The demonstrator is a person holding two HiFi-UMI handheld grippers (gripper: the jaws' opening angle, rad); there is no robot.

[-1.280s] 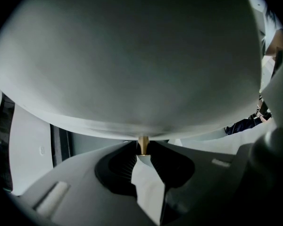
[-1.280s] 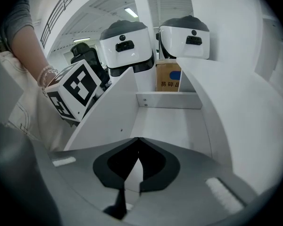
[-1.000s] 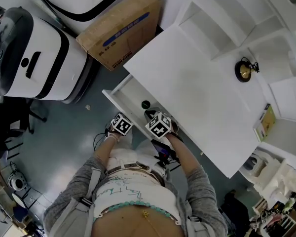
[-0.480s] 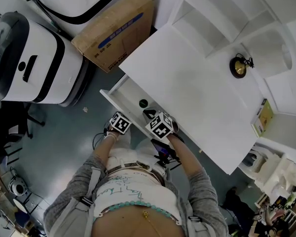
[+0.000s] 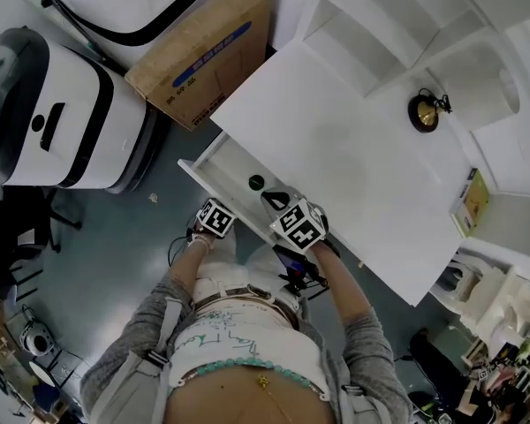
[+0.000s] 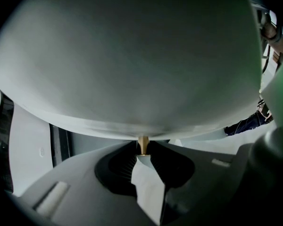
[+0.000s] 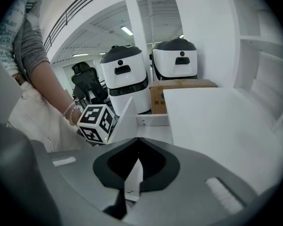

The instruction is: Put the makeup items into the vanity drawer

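Machines in white casing [image 5: 62,113] and a cardboard box [image 5: 199,56] stand on the floor at far left, out of the task. Next comes the vanity drawer [image 5: 234,166], pulled out from under the counter [image 5: 336,140]. One small dark round item [image 5: 256,183] lies inside it — probably a makeup piece already stowed. The left gripper [image 6: 142,150] sits at the drawer front, its jaws pinched shut on the thin brass knob [image 6: 143,142] just under the white panel. That hold looks meant to steady the drawer or to push it in. Just to its right, the right gripper [image 7: 136,161] hovers at the counter's front edge beside the drawer, its jaws closed together with nothing between them — it seems to have nothing to drop in. Farther right, the counter carries only a small brass-coloured ornament [image 5: 421,113] near the shelves.
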